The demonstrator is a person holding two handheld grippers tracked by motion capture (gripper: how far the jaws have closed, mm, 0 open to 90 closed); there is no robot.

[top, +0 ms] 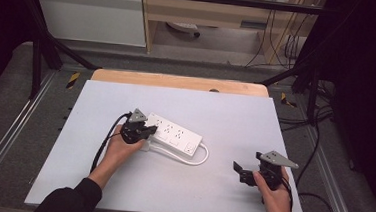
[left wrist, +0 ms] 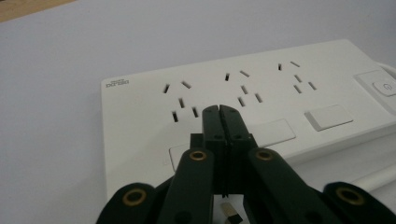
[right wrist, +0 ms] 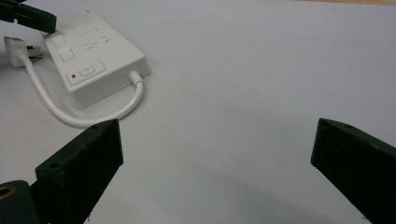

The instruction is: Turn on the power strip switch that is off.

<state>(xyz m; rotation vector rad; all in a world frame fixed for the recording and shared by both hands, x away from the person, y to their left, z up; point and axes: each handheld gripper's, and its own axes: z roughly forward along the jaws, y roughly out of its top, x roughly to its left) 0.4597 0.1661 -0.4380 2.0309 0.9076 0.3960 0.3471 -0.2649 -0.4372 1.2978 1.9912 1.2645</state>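
Note:
A white power strip [top: 176,135] lies on the white tabletop [top: 225,113], its white cable [top: 201,158] looping round its near right end. My left gripper [top: 144,131] rests at the strip's left end, held from below by a hand. In the left gripper view the jaws [left wrist: 219,109] are shut with nothing between them, their tips over the strip's top face [left wrist: 280,93] near the leftmost socket. A metal plug prong [left wrist: 229,211] shows under the jaws. My right gripper [top: 240,172] stands open near the front right, well apart from the strip [right wrist: 98,51] and its plug [right wrist: 16,49].
A wooden table edge [top: 177,81] runs behind the white top. Metal rails [top: 3,138] flank both sides, and loose black cables [top: 318,145] lie on the floor to the right. A black cable [top: 104,143] trails from the left gripper.

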